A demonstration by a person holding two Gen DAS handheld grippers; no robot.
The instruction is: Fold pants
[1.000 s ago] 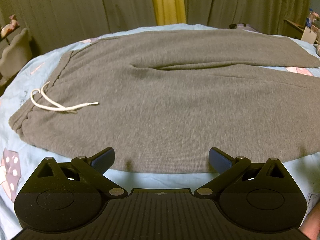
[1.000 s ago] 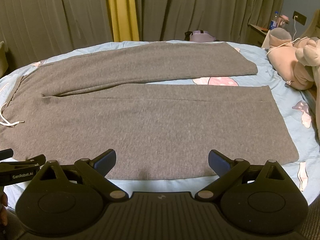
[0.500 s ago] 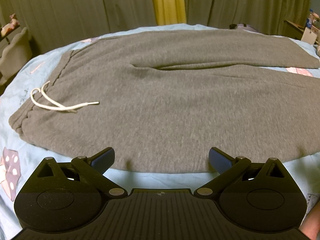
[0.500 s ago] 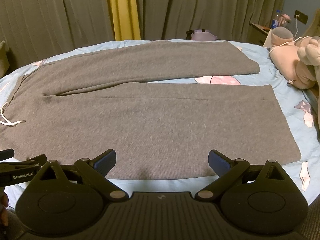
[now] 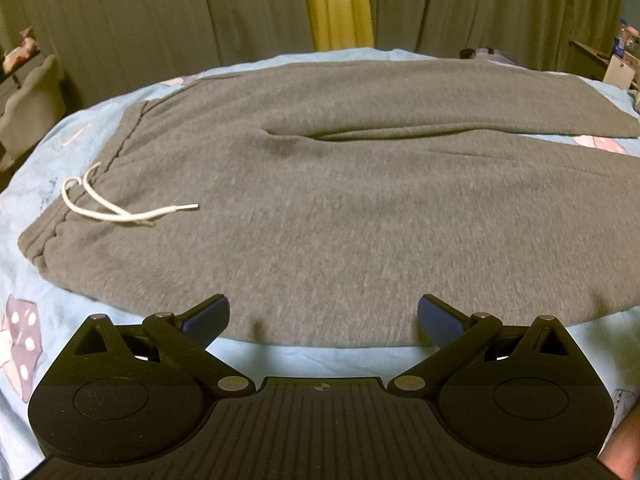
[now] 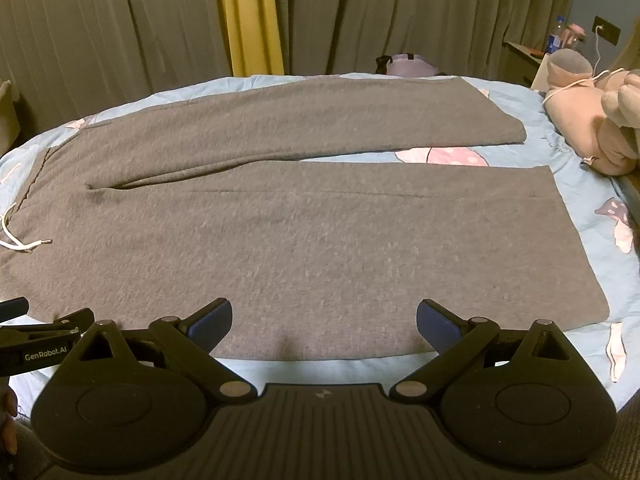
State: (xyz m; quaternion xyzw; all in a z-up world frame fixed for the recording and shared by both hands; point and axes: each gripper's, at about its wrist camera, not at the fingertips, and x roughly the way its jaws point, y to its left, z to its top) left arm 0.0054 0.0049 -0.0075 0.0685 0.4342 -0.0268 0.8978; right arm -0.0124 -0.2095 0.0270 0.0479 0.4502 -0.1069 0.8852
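Grey sweatpants [image 5: 340,208] lie flat on a light blue bed, waistband to the left with a white drawstring [image 5: 116,208], both legs spread to the right [image 6: 320,240]. My left gripper [image 5: 323,316] is open and empty just above the near edge of the pants by the hip. My right gripper [image 6: 324,318] is open and empty at the near edge of the near leg. The left gripper's side shows at the left edge of the right wrist view [image 6: 36,340].
The blue bedsheet [image 6: 580,160] has pink mushroom prints. Plush toys [image 6: 592,120] lie at the right of the bed. Curtains [image 6: 360,20] hang behind. A nightstand with bottles [image 6: 560,40] stands at the far right. A grey chair [image 5: 32,100] is at the left.
Both grippers have drifted very slightly toward the pants. Both stay open; the pants have not moved.
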